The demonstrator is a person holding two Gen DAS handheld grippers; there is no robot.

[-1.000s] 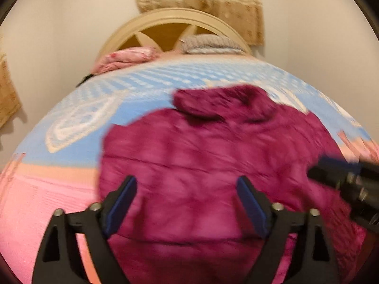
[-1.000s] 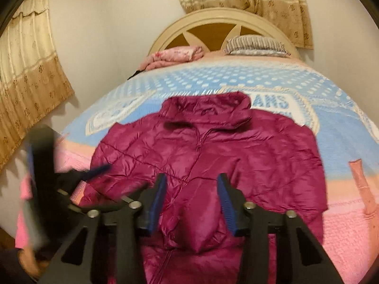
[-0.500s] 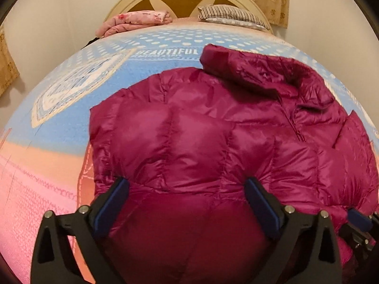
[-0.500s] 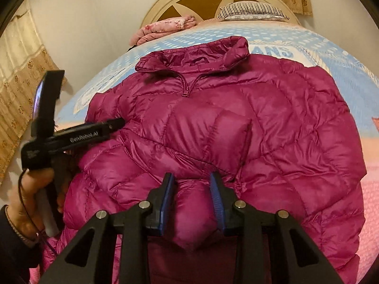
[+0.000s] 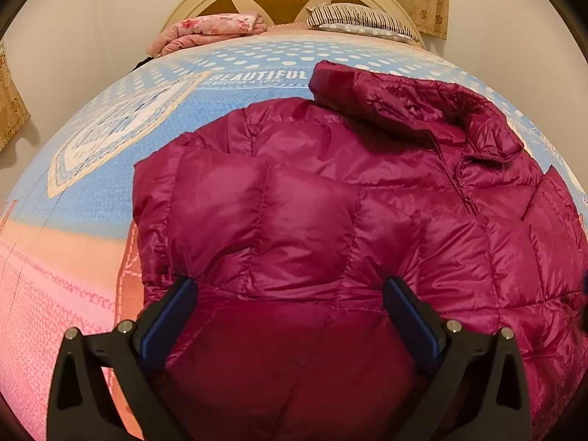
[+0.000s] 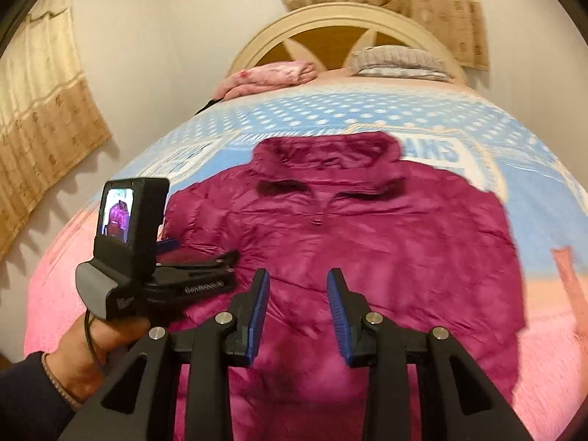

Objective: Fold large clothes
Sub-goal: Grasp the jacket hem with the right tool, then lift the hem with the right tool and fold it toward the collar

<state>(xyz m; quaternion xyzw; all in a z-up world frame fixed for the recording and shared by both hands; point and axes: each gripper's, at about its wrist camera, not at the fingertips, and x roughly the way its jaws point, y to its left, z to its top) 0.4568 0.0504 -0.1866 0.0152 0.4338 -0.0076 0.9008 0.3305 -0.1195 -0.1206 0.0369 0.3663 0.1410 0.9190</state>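
Magenta quilted jacket (image 5: 312, 228) — blue polka-dotted bedspread (image 5: 257, 55).

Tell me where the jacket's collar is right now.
The collar is at the jacket's far end, toward the headboard, lying on the blue dotted part of the bedspread. In the left wrist view it sits upper right of centre.

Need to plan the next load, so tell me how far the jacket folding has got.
Early stage. Done: the magenta puffer jacket lies spread front-up on the bed, collar toward the headboard, one sleeve apparently laid over its front. In hand: nothing gripped; the left gripper has just opened wide over that sleeve, and the right gripper hangs open above the hem. Left: the body folds themselves.
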